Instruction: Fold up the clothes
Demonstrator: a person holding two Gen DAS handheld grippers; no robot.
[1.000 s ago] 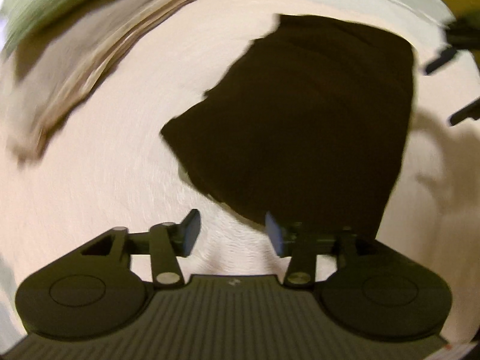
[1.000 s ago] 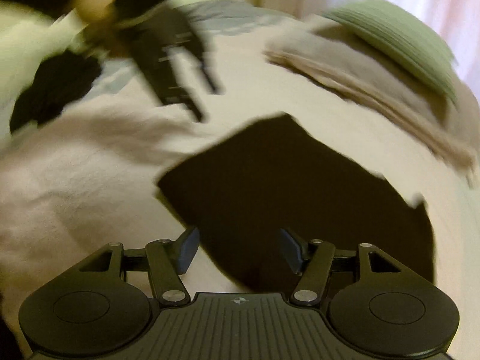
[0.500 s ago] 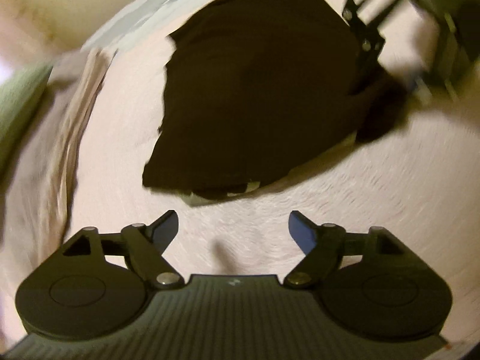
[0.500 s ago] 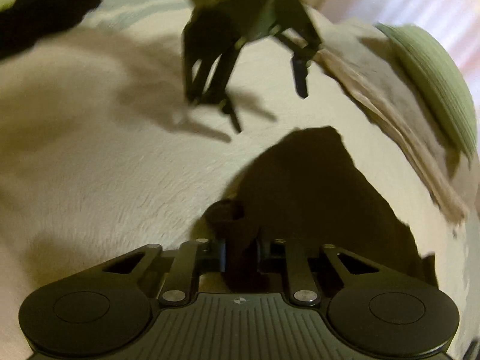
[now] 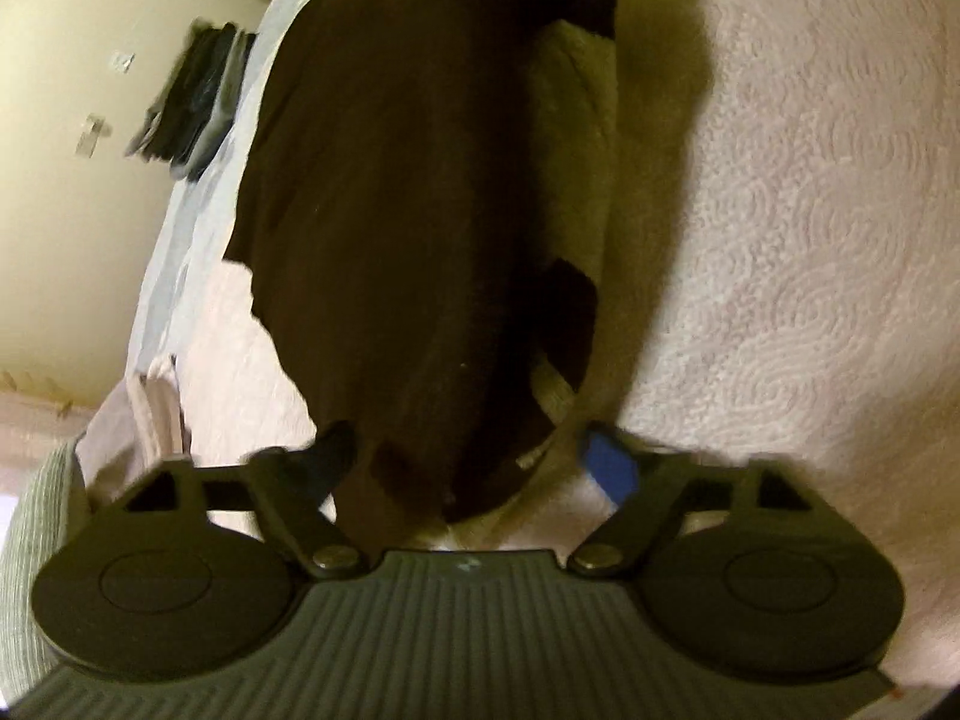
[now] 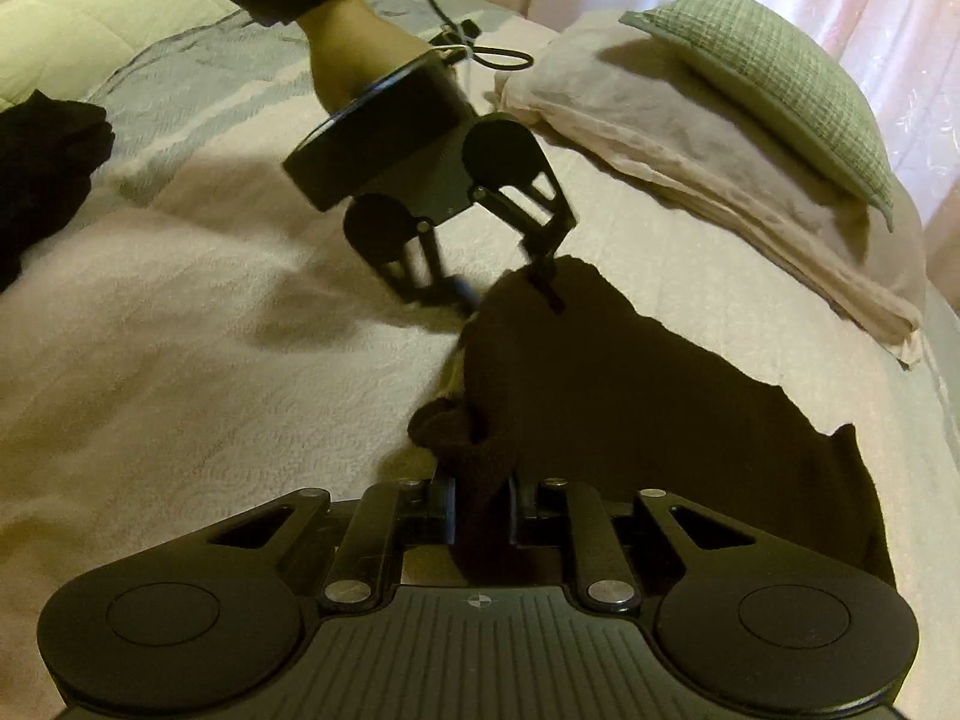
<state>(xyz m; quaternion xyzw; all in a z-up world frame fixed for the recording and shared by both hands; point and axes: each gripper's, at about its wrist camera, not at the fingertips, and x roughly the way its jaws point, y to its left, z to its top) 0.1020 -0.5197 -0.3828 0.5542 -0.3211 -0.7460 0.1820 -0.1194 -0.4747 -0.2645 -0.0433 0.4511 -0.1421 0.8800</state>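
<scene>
A dark brown garment (image 6: pixel 630 396) lies flat on the pale bedspread (image 6: pixel 180 360). My right gripper (image 6: pixel 483 510) is shut on its near edge, where the cloth bunches up into a small roll between the pads. At the garment's far corner my left gripper (image 6: pixel 510 300), held by a person's hand (image 6: pixel 354 54), points down; one finger is over the cloth and the other is beside it on the bed. In the left wrist view the garment (image 5: pixel 408 210) has its corner between the left gripper's (image 5: pixel 471 459) closing jaws. The blue pad (image 5: pixel 609 468) stands clear of the cloth.
A green checked pillow (image 6: pixel 774 78) lies on folded pinkish bedding (image 6: pixel 690 138) at the back right. Another dark garment (image 6: pixel 42 168) sits at the left edge, by a grey striped blanket (image 6: pixel 198 78). Dark items (image 5: pixel 192 114) lie beyond the bed's side.
The right gripper shut on the garment's near edge and bunched it. The left gripper rolled, came down to the far corner, opened wide, then narrowed around the cloth.
</scene>
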